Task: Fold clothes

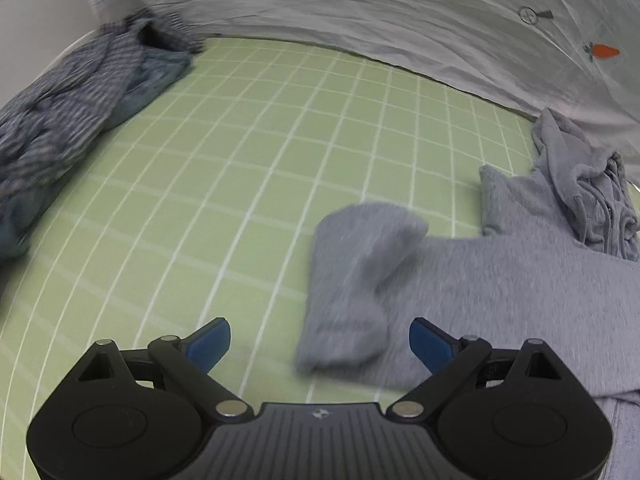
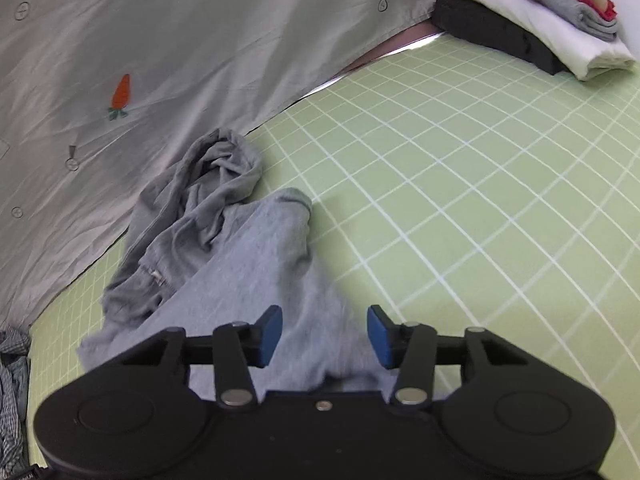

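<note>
A grey hoodie [image 1: 500,272] lies crumpled on the green grid mat [image 1: 260,168], with one sleeve [image 1: 352,280] folded over at its left side and the bunched hood [image 1: 592,188] at the far right. My left gripper [image 1: 320,344] is open and empty, hovering just above the sleeve's cuff end. In the right wrist view the hoodie [image 2: 248,264] runs from its hood [image 2: 212,176] down under my right gripper [image 2: 324,336], which is open with grey fabric between its blue pads, not clamped.
A blue striped garment [image 1: 68,108] is heaped at the mat's left edge. A grey sheet with a carrot print [image 2: 120,92] lies behind the mat. A stack of folded clothes [image 2: 532,16] sits at the far right corner.
</note>
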`<state>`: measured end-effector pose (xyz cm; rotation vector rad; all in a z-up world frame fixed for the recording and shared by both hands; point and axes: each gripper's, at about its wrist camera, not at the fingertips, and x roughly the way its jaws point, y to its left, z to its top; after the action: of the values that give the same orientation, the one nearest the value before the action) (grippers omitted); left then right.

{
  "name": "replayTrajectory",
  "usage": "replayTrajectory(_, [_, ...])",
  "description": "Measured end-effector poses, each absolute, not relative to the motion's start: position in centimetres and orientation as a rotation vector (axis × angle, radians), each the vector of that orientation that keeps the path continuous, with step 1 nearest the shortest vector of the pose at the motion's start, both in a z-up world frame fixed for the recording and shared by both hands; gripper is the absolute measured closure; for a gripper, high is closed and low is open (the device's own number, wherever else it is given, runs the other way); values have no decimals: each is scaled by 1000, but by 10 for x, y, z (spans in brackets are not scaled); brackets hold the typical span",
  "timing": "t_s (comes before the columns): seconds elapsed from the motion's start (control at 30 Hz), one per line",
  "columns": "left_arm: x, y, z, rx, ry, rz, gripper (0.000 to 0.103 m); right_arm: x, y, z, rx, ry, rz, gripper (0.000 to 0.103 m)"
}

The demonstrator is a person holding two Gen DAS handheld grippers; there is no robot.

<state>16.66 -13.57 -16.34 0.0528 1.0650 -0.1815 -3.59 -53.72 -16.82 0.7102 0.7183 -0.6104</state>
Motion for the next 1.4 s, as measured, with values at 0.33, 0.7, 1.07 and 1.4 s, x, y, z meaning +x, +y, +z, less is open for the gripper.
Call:
replayTrajectory(0.33, [191, -129, -171, 14, 1074, -194, 91, 0, -536, -193, 530, 795, -639, 103])
replayTrajectory(0.7, [171, -147, -108, -324, 1018, -376, 92, -52, -542, -164, 608, 691, -662, 96])
replayTrajectory(1.07, [109, -258, -103, -113, 1021, -562, 0, -94, -529, -158, 536, 720, -686, 55])
replayTrajectory(1.4, [146, -212, -137, 23, 1100, -274, 0, -35, -490, -165, 527, 740, -462, 51])
